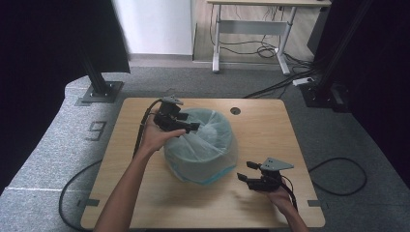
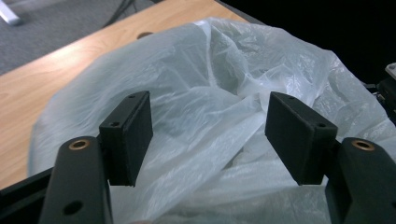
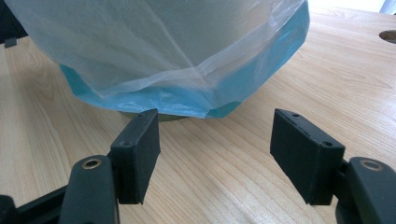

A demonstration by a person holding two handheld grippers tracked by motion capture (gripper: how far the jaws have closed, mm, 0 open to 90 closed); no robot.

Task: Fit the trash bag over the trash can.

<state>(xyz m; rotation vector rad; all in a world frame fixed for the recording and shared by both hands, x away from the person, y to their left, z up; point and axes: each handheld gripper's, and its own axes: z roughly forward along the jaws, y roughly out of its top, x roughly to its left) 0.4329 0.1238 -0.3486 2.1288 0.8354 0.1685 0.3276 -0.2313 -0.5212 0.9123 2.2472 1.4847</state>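
A round bin (image 1: 203, 159) stands in the middle of the wooden table (image 1: 261, 135), lined with a thin whitish-blue plastic bag (image 1: 208, 137) that drapes over its rim and down its side. My left gripper (image 1: 189, 126) hovers over the bin's left rim, jaws open. In the left gripper view the bag (image 2: 210, 93) billows between and beyond the spread pads (image 2: 128, 135), which do not press it. My right gripper (image 1: 245, 174) sits low at the bin's right, open. In the right gripper view the bag's hem (image 3: 187, 88) hangs just ahead of the empty jaws.
A round cable hole (image 1: 235, 110) lies in the table's far side. Cables trail off both grippers to the grey carpet. A black frame post (image 1: 99, 82) stands at the back left, another base (image 1: 321, 92) at the back right, and a white desk (image 1: 256, 24) behind.
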